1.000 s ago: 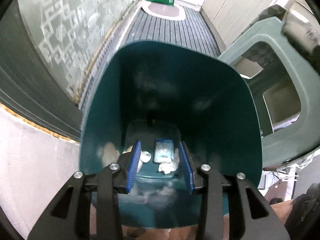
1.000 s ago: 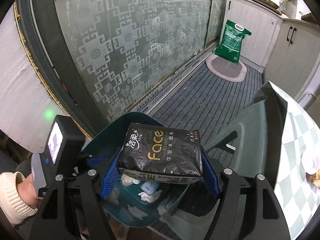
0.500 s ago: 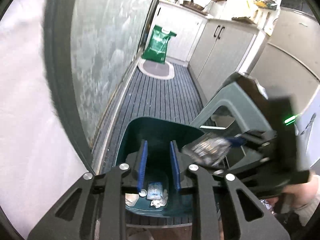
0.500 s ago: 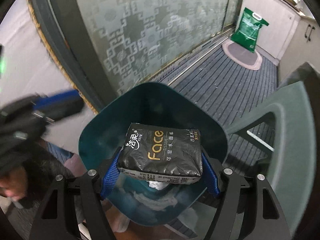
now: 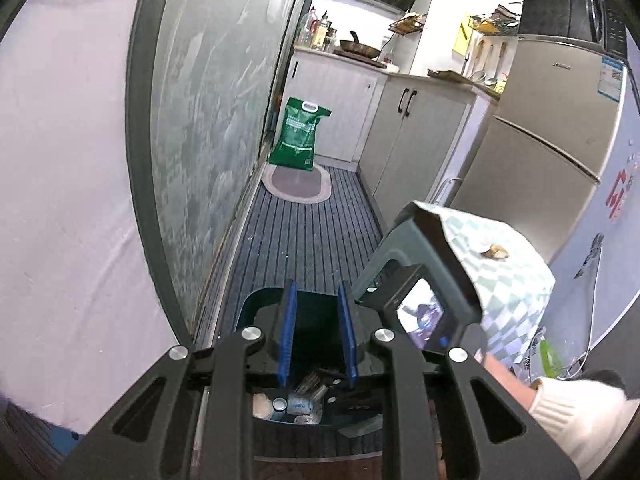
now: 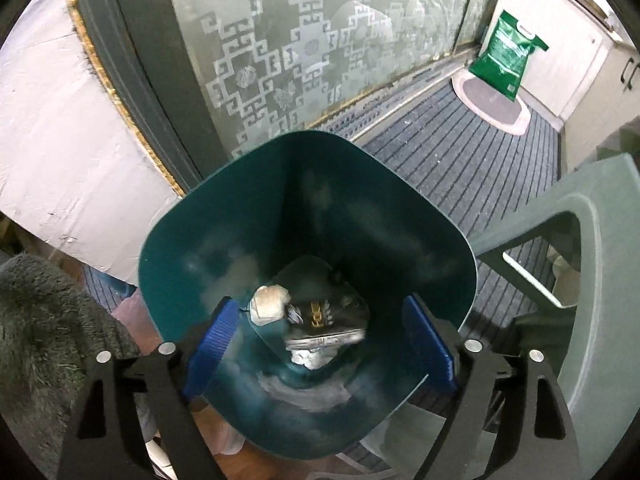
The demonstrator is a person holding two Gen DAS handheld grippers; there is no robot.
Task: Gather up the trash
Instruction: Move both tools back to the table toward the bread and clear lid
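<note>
right tool [image 6: 320, 344] released over tissue pack [image 6: 324, 316] (left view: tool [image 5: 316, 336] narrowed, empty).

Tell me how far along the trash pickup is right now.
Done: the black tissue pack lies in the teal bin with crumpled tissues. In hand: nothing; the right gripper has just opened over the bin, and the left gripper is empty, jaws narrowly apart. Left: a small scrap sits on the checked cloth.
</note>
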